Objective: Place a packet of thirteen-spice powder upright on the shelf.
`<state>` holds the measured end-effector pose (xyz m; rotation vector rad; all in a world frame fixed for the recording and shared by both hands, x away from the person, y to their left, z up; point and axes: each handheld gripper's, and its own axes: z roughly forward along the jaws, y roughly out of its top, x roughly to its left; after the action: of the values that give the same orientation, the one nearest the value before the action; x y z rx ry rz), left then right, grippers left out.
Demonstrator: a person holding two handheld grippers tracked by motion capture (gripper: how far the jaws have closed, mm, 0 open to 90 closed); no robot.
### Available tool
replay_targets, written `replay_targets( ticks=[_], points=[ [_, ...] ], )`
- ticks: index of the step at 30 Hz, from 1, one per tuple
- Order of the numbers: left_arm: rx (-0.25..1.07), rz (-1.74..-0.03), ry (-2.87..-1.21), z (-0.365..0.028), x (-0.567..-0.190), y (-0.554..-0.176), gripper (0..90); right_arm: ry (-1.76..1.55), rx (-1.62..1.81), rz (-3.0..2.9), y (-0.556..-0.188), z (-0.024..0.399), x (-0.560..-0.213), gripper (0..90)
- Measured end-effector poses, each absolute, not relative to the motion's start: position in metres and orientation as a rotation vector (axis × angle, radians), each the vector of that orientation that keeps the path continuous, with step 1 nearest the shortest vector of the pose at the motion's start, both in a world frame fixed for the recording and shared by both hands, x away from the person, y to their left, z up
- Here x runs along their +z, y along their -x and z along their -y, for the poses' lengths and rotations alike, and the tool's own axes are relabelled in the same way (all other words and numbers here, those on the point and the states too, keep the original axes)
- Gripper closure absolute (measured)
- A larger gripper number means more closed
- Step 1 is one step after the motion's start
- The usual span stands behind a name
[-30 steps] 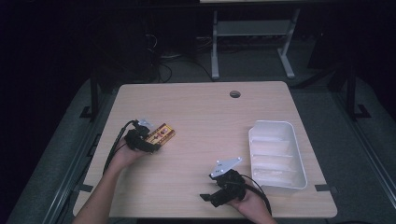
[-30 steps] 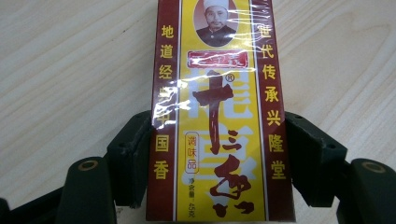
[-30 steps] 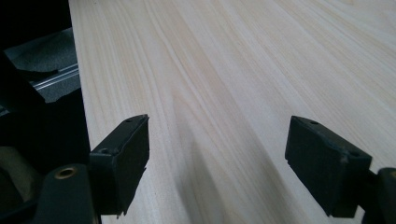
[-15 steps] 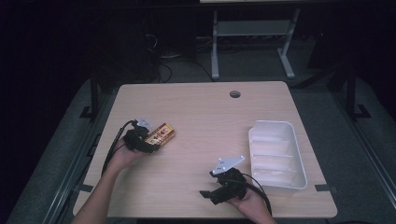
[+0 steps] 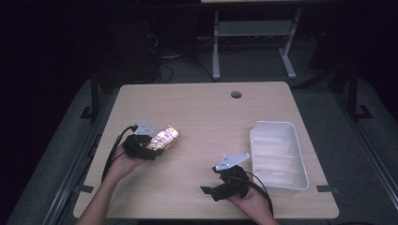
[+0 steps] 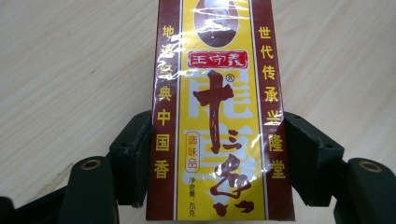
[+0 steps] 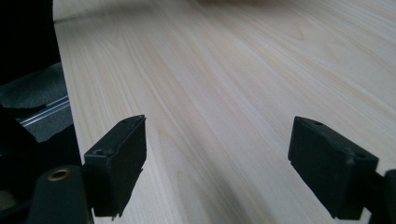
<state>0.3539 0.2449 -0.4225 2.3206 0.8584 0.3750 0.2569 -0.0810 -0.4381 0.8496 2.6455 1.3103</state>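
High view: the left gripper [image 5: 151, 146] pinches a yellow-and-maroon packet [image 5: 164, 137], which juts out ahead of its jaws over the wooden table [image 5: 202, 117]; the right gripper [image 5: 212, 190] sits well apart, its jaws having just widened, a white tray [image 5: 300, 164] beside it.

Left gripper view: both pads press the packet's [image 6: 219, 112] long edges.

Right gripper view: jaws spread, bare table [image 7: 233, 70] between them.

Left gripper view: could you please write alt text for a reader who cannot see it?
A yellow and dark red cellophane-wrapped box with Chinese print is clamped between the left gripper's two black fingers, above a pale wooden table.
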Motion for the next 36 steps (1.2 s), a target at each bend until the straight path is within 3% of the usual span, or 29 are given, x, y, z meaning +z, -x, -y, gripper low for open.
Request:
replay_targets(
  ticks=[12,36],
  points=[
    [0.394,-0.771,-2.303,-0.235,-0.417,-0.322,32.4,-0.887,1.309,-2.636,-0.259,0.082,-0.435,13.9],
    [0.390,-0.650,-2.255,-0.219,-0.423,-0.272,32.4,-0.953,1.340,-2.603,-0.262,0.083,-0.430,13.9]
  ],
)
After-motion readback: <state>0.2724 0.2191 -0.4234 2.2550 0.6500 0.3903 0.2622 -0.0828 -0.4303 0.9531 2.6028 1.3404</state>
